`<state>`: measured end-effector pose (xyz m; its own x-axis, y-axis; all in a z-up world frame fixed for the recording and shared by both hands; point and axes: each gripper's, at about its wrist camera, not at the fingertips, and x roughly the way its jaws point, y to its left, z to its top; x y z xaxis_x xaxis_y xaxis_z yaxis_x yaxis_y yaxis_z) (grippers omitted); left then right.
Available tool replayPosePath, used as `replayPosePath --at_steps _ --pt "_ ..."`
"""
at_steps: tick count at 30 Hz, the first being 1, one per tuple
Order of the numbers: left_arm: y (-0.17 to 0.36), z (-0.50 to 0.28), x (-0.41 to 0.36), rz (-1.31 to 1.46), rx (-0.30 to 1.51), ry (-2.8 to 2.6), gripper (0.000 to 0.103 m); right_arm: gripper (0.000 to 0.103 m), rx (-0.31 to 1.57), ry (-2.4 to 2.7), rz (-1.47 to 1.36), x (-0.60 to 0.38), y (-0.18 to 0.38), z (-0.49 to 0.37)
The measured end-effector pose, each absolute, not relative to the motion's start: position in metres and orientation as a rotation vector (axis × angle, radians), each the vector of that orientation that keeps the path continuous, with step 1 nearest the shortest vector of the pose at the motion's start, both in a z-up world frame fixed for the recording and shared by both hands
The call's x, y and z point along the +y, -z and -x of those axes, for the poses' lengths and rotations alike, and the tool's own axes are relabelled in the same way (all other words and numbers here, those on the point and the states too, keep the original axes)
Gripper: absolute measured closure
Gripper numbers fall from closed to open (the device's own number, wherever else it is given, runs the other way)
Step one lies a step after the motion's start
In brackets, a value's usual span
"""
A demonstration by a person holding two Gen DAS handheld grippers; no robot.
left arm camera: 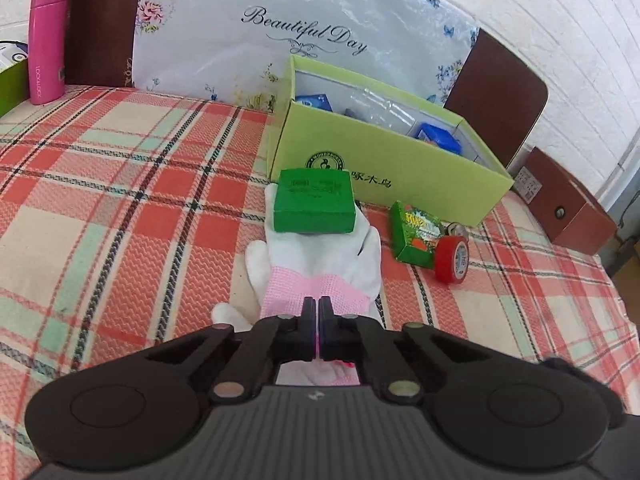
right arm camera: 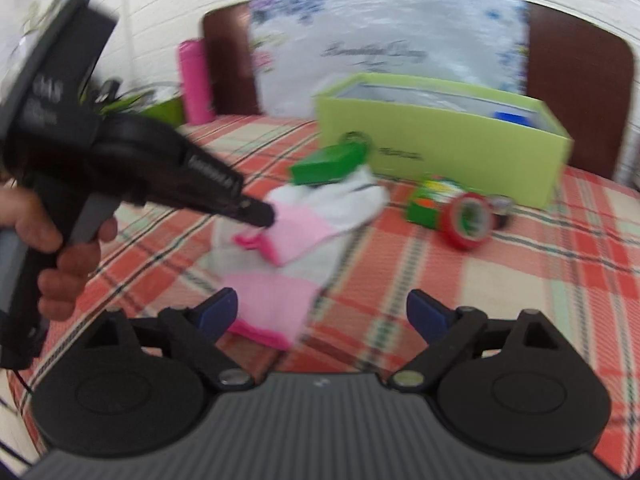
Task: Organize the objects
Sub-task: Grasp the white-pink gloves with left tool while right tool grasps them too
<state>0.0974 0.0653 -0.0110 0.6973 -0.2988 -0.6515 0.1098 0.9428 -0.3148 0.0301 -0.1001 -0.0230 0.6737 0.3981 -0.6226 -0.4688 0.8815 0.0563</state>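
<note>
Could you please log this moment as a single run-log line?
left gripper: shut on white-pink glove | green box: atop glove | right gripper: open, empty | lime box: open

Both grippers are matte black with ribbed grey bodies, round silver screws and blue-padded jaws; bare hand (right arm camera: 60,248) at mid-left.

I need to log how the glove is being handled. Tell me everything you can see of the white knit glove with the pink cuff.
The white knit glove with the pink cuff lies limp on the plaid tablecloth. The left gripper is shut on its ribbed cuff. A plain green box sits on its finger end. A second, similar glove lies partly under it.
</note>
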Motion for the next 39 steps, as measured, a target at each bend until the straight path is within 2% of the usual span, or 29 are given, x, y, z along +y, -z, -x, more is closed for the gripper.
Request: replayPosePath --at_steps 2,3,4,5,6,7,8,10,11,15,17,18,19,22,28,29,30,32,33,34,35,37,39 --pt "0.005 -0.091 0.070 0.260 0.749 0.229 0.103 0.018 0.691 -0.514 0.118 -0.078 0.029 -0.039" --pt "0.002 -0.088 0.072 0.266 0.736 0.227 0.103 0.023 0.700 -0.527 0.111 -0.071 0.032 -0.043" --pt "0.000 -0.086 0.074 0.279 0.716 0.230 0.102 0.037 0.724 -0.533 0.108 -0.066 0.036 -0.048" --pt "-0.001 -0.084 0.074 0.287 0.697 0.231 0.102 0.045 0.747 -0.526 0.110 -0.063 0.040 -0.051" --pt "-0.002 -0.084 0.073 0.286 0.682 0.228 0.098 0.054 0.734 -0.511 0.120 -0.062 0.041 -0.050" --pt "-0.001 -0.087 0.069 0.270 0.679 0.223 0.087 0.071 0.719 -0.511 0.138 -0.063 0.042 -0.048" --pt "0.000 -0.091 0.064 0.251 0.684 0.223 0.079 0.078 0.715 -0.514 0.139 -0.066 0.041 -0.046" --pt "0.007 -0.099 0.050 0.225 0.701 0.232 0.044 0.092 0.715 -0.507 0.120 -0.075 0.038 -0.040" --pt "0.012 -0.104 0.045 0.218 0.710 0.238 0.041 0.092 0.711 -0.495 0.119 -0.080 0.037 -0.037" --pt "0.033 -0.118 0.028 0.185 0.764 0.247 0.041 0.094 0.708 -0.481 0.109 -0.094 0.033 -0.028" --pt "0.039 -0.117 0.030 0.181 0.761 0.244 0.057 0.093 0.712 -0.482 0.088 -0.103 0.030 -0.024" --pt "0.038 -0.116 0.032 0.167 0.761 0.234 0.080 0.095 0.711 -0.487 0.080 -0.106 0.029 -0.022" --pt "0.037 -0.115 0.038 0.191 0.775 0.253 0.090 0.097 0.710 -0.490 0.076 -0.109 0.027 -0.020" --pt "0.032 -0.103 0.061 0.301 0.810 0.286 0.092 0.097 0.717 -0.513 0.078 -0.122 0.024 -0.011" --pt "0.029 -0.040 0.091 0.241 0.801 0.268 0.092 0.098 0.757 -0.510 0.122 -0.153 0.026 0.017" --pt "0.029 -0.032 0.097 0.255 0.796 0.257 0.091 0.097 0.755 -0.504 0.117 -0.157 0.026 0.018" --pt "0.030 -0.026 0.101 0.270 0.791 0.233 0.084 0.095 0.748 -0.503 0.111 -0.160 0.024 0.019" --pt "0.031 -0.024 0.105 0.281 0.789 0.203 0.073 0.088 0.719 -0.526 0.100 -0.160 0.021 0.018" --pt "0.031 -0.026 0.105 0.275 0.790 0.193 0.065 0.076 0.715 -0.545 0.098 -0.157 0.020 0.015" --pt "0.031 -0.030 0.103 0.265 0.796 0.183 0.058 0.071 0.708 -0.564 0.096 -0.152 0.018 0.011" --pt "0.031 -0.032 0.101 0.256 0.795 0.177 0.055 0.070 0.700 -0.595 0.096 -0.145 0.018 0.008" --pt "0.029 -0.037 0.097 0.245 0.788 0.180 0.051 0.060 0.698 -0.662 0.100 -0.131 0.017 0.003" --pt "0.028 -0.043 0.096 0.248 0.782 0.194 0.050 0.057 0.696 -0.695 0.110 -0.118 0.015 0.002"
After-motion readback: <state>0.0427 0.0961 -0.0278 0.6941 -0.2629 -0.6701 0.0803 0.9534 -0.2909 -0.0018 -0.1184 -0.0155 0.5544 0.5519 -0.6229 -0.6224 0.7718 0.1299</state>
